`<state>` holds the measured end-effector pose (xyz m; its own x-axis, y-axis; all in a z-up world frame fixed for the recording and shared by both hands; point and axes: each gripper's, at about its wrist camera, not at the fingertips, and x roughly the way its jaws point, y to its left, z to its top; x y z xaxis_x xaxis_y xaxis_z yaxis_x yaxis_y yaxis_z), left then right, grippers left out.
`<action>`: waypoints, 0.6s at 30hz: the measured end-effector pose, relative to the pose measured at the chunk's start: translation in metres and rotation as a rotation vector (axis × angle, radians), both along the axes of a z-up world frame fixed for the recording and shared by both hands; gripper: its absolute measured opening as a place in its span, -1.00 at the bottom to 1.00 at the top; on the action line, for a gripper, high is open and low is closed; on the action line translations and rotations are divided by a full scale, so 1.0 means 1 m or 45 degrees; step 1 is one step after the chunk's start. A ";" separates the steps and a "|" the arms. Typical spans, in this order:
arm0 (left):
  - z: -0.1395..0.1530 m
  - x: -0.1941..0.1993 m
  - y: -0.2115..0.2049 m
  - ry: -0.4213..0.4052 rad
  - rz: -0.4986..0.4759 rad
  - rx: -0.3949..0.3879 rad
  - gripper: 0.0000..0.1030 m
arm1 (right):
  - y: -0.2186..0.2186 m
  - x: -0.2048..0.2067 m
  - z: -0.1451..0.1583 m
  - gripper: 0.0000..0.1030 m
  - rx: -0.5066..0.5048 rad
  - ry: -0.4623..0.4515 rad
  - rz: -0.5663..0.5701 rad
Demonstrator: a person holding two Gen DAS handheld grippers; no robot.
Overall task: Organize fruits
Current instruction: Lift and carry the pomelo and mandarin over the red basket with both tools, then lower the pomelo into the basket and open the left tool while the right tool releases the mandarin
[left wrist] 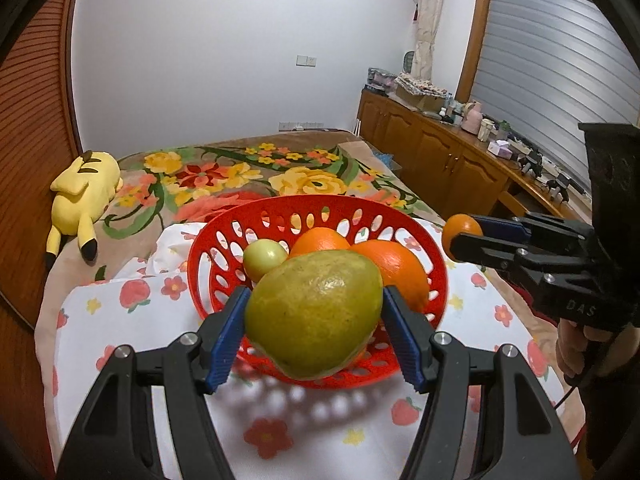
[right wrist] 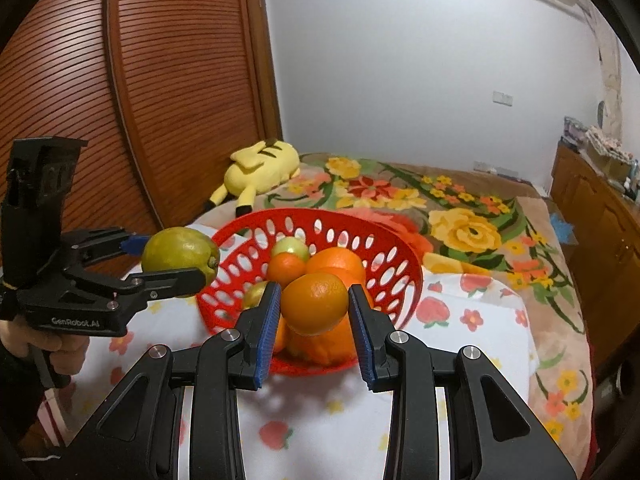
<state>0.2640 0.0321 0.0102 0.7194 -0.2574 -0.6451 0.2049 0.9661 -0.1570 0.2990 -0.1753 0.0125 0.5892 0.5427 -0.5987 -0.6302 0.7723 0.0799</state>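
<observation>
A red perforated basket (left wrist: 224, 256) (right wrist: 394, 256) sits on a white fruit-print cloth on the bed. Inside lie two oranges (left wrist: 394, 266), a small pale green fruit (left wrist: 264, 258) (right wrist: 290, 246) and more fruit partly hidden. My left gripper (left wrist: 314, 312) (right wrist: 176, 260) is shut on a large yellow-green mango (left wrist: 314, 312) (right wrist: 176, 254), held over the basket's near rim. My right gripper (right wrist: 314, 306) (left wrist: 460, 232) is shut on a small orange (right wrist: 314, 304) (left wrist: 460, 228), held just in front of and above the basket.
A yellow plush toy (left wrist: 80, 196) (right wrist: 260, 170) lies at the bed's far left by a wooden slatted wardrobe (right wrist: 160, 80). Floral blanket (left wrist: 256, 172) covers the bed behind the basket. A wooden cabinet (left wrist: 440, 152) with clutter runs along the right. A hand (right wrist: 52, 352) holds the left gripper's handle.
</observation>
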 end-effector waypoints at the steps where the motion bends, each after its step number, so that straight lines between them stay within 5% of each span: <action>1: -0.001 0.003 0.001 0.005 0.001 -0.001 0.26 | 0.001 0.005 -0.001 -0.35 -0.003 0.005 0.003; 18: -0.015 0.030 0.021 0.030 0.022 -0.019 0.26 | 0.026 0.075 -0.024 -0.33 -0.008 0.100 0.036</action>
<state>0.2941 0.0532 -0.0044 0.7085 -0.2551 -0.6580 0.1845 0.9669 -0.1763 0.3738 -0.1496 -0.0117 0.5248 0.5543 -0.6460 -0.6436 0.7551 0.1251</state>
